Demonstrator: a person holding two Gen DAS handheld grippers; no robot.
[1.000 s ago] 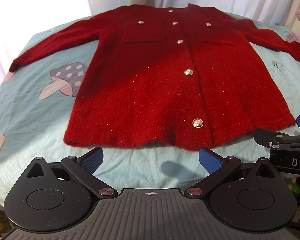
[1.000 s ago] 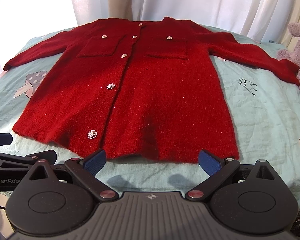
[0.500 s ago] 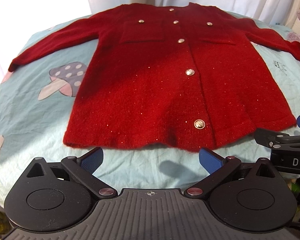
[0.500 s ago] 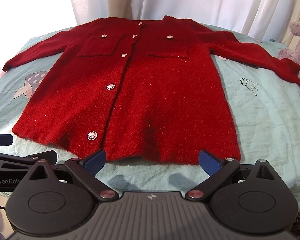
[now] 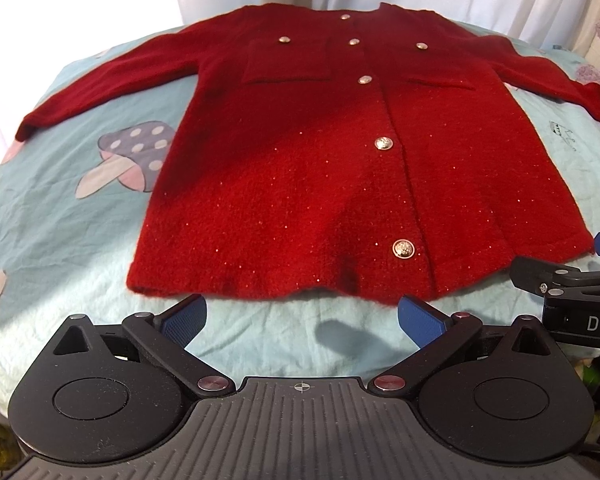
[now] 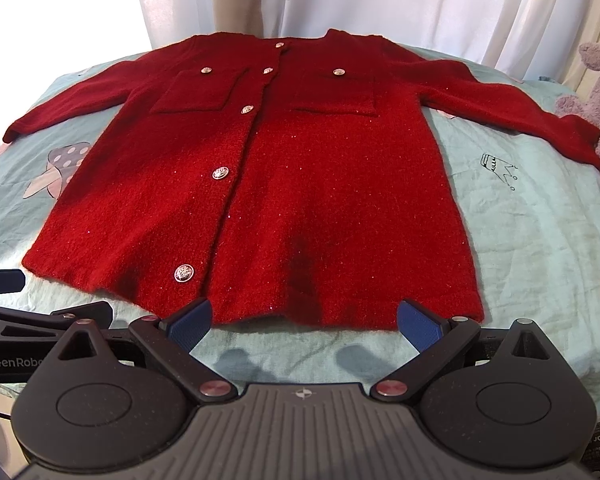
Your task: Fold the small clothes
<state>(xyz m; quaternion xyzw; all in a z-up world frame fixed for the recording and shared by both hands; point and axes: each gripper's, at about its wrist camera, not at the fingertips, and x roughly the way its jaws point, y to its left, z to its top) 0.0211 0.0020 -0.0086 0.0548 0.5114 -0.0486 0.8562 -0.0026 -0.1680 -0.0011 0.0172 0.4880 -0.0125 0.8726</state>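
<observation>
Pale blue bedsheet [image 5: 60, 208] holds a red cardigan [image 5: 320, 184] spread flat. Left gripper [image 5: 302, 316] and right gripper [image 6: 304, 320] hover at its near hem, jaws apart, empty.

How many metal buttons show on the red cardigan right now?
7: five down the cardigan placket, one on each chest pocket. None seem hidden.
</observation>
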